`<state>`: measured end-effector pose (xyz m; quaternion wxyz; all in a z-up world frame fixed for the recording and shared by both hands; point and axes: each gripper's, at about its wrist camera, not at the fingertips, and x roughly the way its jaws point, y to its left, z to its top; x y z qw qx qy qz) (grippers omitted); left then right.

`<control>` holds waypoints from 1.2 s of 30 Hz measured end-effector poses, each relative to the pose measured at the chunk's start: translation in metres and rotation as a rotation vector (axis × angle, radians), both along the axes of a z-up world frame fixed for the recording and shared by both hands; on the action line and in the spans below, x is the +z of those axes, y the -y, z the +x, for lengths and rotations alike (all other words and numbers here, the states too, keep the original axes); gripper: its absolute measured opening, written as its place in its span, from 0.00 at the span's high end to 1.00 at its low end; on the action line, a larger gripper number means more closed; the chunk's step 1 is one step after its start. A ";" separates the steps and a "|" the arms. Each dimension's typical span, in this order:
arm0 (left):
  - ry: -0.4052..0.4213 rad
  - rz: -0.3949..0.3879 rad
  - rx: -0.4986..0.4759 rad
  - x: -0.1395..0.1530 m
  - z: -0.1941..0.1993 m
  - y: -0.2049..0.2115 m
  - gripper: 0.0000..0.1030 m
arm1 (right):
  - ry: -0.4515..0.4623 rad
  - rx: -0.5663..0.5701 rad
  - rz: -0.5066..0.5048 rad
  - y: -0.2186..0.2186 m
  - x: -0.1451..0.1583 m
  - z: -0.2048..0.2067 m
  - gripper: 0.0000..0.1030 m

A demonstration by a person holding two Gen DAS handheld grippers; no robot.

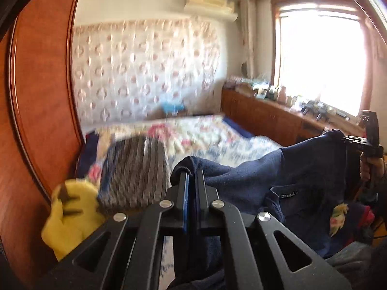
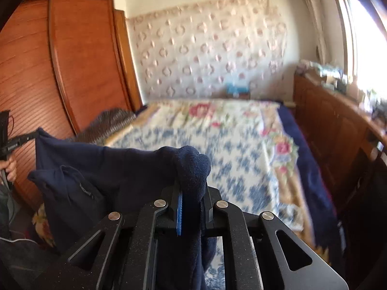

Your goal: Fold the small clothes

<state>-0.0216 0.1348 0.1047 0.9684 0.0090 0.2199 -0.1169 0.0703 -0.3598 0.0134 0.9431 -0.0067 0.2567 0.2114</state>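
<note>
Navy fleece garment [image 1: 302, 181] hung stretched in the air between both grippers, above the floral bedspread [image 2: 217, 145] — soft nap, small chest logo. Left gripper [image 1: 191, 176] clamped on one bunched edge, right gripper [image 2: 192, 188] clamped on the other — jaws nearly closed over fabric.

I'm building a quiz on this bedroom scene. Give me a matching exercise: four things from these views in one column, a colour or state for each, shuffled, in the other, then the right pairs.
Things:
1. fleece garment
2. plush toy
3. wardrobe
4. knitted sweater

Colour or state:
A. reddish-brown wood, standing left of the bed
B. grey and dark stripes, lying on the bedspread
C. navy, held up between the left gripper and the right gripper, both clamped on it
D. yellow, beside the sweater

Pairs: 1-C, 2-D, 3-A, 4-B
</note>
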 end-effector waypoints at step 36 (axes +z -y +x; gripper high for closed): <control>0.019 0.048 0.209 -0.019 0.233 -0.032 0.76 | 0.021 -0.087 -0.179 -0.022 0.059 0.212 0.82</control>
